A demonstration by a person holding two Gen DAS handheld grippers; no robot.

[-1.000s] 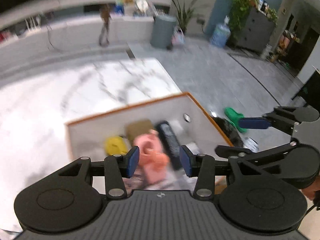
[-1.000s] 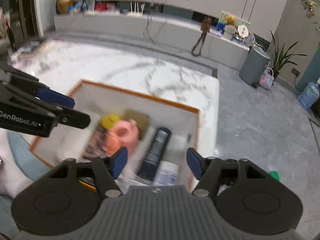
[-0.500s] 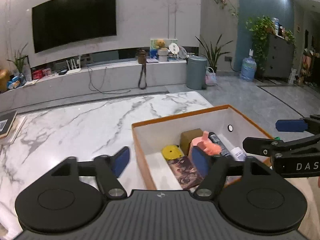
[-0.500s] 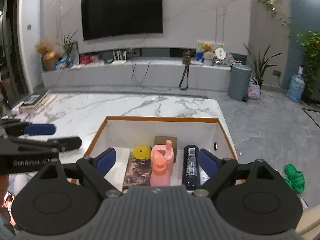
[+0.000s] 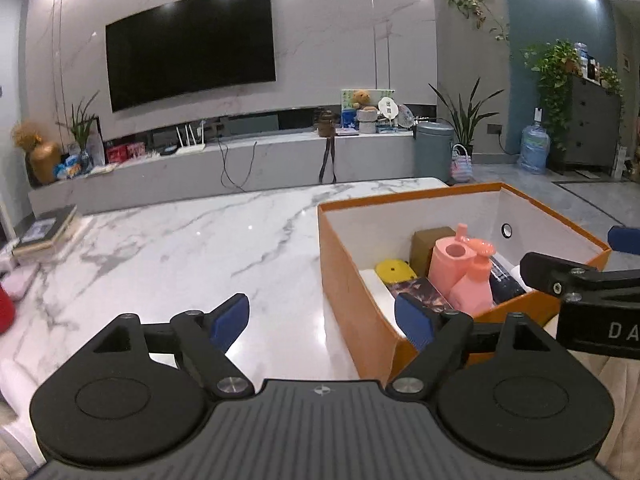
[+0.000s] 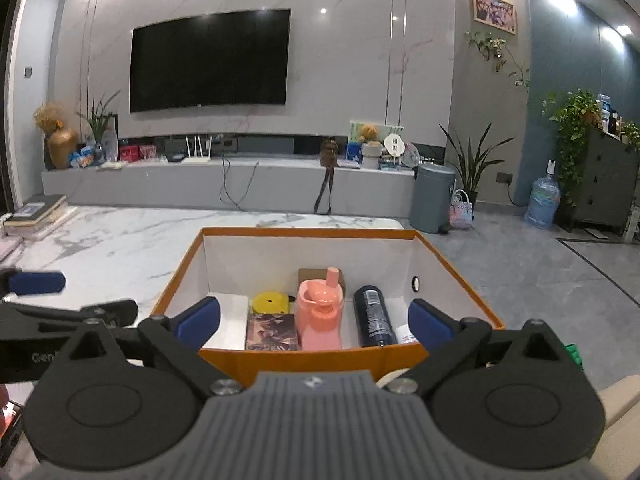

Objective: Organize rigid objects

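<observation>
Both grippers are opening, jaws spread wide with nothing held: the left gripper (image 5: 322, 318) over the marble table (image 5: 180, 248), the right gripper (image 6: 314, 318) at the near wall of the orange box (image 6: 304, 356). Inside the box sit a pink bottle (image 6: 321, 312), a dark spray can (image 6: 372, 316), a yellow disc (image 6: 271, 301), a patterned booklet (image 6: 272, 332) and a brown carton (image 6: 314, 274).

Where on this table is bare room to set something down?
The white marble tabletop is bare between the stacked books and the orange cardboard box. Inside the box it is crowded, apart from a white strip along its left wall.
</observation>
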